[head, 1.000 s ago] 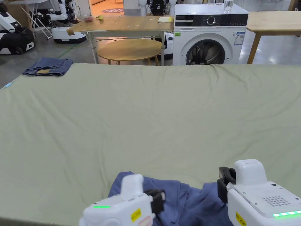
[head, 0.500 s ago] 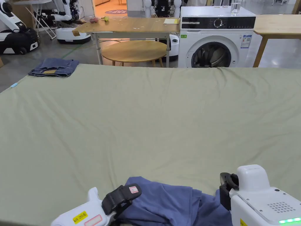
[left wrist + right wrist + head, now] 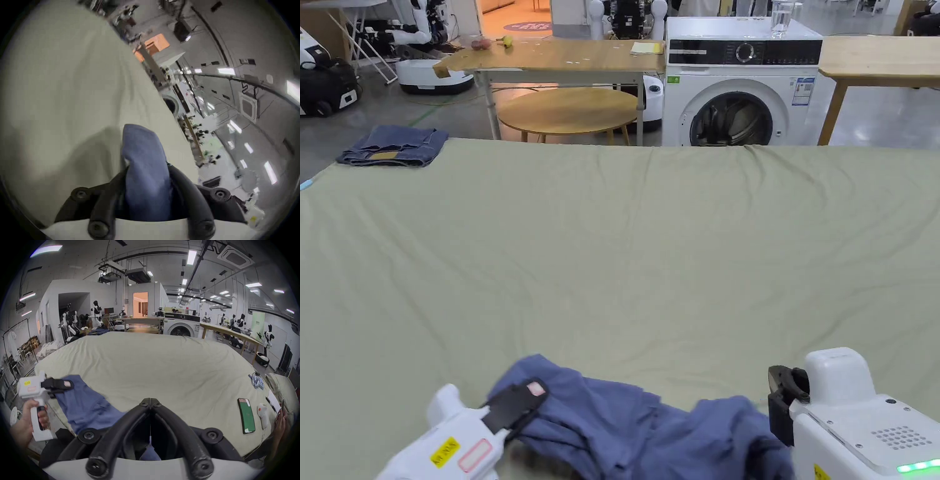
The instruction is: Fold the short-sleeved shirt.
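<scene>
A blue short-sleeved shirt [image 3: 625,428] lies bunched on the green-covered table [image 3: 625,250], close to its near edge. My left gripper [image 3: 515,400] is shut on the shirt's left edge and tilts up to the right. In the left gripper view the blue cloth [image 3: 144,155] stands out between the two black jaws of that gripper [image 3: 147,168]. My right gripper [image 3: 781,387] is at the shirt's right end. In the right gripper view its tips [image 3: 150,400] meet, and blue shirt cloth [image 3: 150,452] shows inside the jaws near their base.
Folded jeans [image 3: 390,145] sit on the table's far left corner. Beyond the far edge stand a washing machine [image 3: 740,87] and wooden tables [image 3: 562,56]. On the table's right side lie a phone [image 3: 246,415], a pen and a paper, by a person's hand [image 3: 280,420].
My left gripper has moved left with the shirt's edge in it, drawing the shirt out wider along the near edge. The right gripper has stayed about where it was.
</scene>
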`<move>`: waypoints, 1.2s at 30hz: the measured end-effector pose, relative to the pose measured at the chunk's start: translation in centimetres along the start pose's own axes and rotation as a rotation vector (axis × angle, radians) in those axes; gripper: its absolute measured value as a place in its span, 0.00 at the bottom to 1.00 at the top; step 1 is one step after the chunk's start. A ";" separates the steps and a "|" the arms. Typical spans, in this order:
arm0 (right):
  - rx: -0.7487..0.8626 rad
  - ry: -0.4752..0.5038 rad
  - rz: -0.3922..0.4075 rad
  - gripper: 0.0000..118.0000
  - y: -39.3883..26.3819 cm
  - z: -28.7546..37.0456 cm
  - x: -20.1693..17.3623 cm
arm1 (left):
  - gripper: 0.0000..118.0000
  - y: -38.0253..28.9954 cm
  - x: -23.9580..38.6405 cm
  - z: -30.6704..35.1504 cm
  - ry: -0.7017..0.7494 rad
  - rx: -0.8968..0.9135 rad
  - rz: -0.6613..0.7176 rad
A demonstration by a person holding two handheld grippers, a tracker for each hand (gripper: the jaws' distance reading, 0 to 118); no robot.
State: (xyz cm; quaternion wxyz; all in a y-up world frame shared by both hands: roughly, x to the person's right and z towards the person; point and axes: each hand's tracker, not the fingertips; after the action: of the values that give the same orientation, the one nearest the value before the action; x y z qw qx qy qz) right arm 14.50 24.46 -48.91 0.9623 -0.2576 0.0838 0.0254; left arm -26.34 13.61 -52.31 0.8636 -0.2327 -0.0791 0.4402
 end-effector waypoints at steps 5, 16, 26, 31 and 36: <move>0.006 0.010 0.003 0.00 0.0 0.0 -0.3 | 0.10 2.5 4.3 2.5 0.181 0.060 -0.445; 0.010 -0.016 -0.046 0.00 -1.2 1.3 2.4 | 0.10 -17.3 17.8 -2.8 0.135 -0.052 -1.456; 0.014 -0.016 -0.076 0.00 -1.7 1.8 3.8 | 0.76 -13.6 19.8 -0.1 0.067 -0.119 -1.205; 0.015 0.003 -0.082 0.00 -1.7 1.8 3.4 | 0.88 -6.3 18.7 1.9 -0.105 -0.165 -0.633; 0.008 0.014 -0.076 0.00 -1.8 1.9 3.2 | 0.47 -5.3 14.5 0.3 -0.067 -0.241 -0.441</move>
State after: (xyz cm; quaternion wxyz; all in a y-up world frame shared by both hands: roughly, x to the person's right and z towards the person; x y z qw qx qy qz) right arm 18.06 23.88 -46.94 0.9629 -0.2569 0.0809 -0.0133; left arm -13.87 22.55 -50.52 0.9017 -0.2963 -0.2081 0.2361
